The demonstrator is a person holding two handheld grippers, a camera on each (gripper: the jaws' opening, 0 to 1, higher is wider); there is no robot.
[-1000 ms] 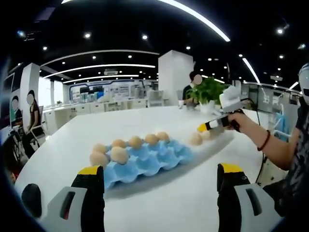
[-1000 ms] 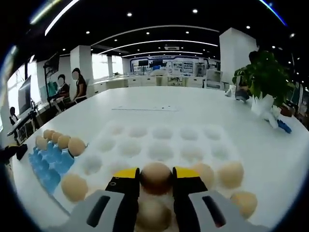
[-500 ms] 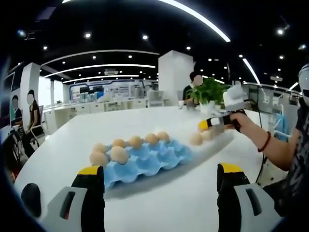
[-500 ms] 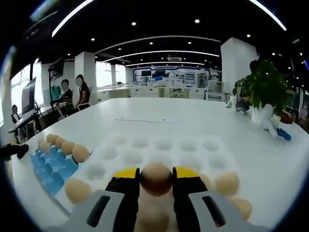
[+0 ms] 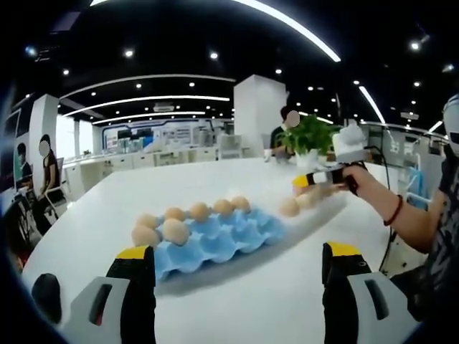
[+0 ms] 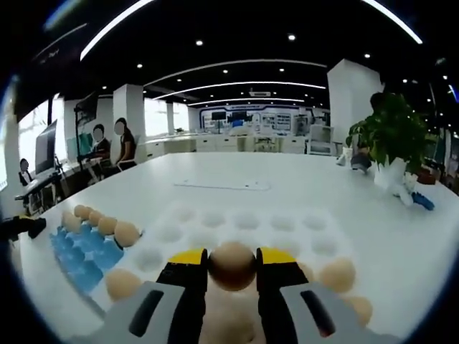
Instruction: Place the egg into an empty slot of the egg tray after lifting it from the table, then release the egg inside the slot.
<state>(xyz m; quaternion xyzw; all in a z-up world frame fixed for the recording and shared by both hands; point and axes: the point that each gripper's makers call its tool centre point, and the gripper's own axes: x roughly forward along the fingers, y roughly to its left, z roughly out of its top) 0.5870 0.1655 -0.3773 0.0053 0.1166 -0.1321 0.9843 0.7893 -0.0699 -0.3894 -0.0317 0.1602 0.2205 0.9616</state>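
Observation:
In the right gripper view my right gripper [image 6: 232, 259] is shut on a brown egg [image 6: 232, 265], held above the near edge of a white egg tray [image 6: 247, 222] whose slots stand mostly empty. Loose eggs [image 6: 337, 274] lie by the tray's near side. The left gripper view shows the same gripper [image 5: 305, 185], held by a hand at the right above eggs [image 5: 289, 206]. My left gripper [image 5: 239, 252] hangs open over the table in front of a blue egg tray [image 5: 222, 242], which holds several eggs [image 5: 176, 231].
The blue tray [image 6: 80, 251] with its eggs lies left of the white one. A potted plant [image 6: 391, 129] and a small blue object [image 6: 423, 201] stand at the far right. A flat sheet [image 6: 222, 184] lies beyond the tray. People sit at the far left.
My right gripper has risen a little with the egg still in it, so the white tray sits lower and farther off in its view. The left gripper has stayed still.

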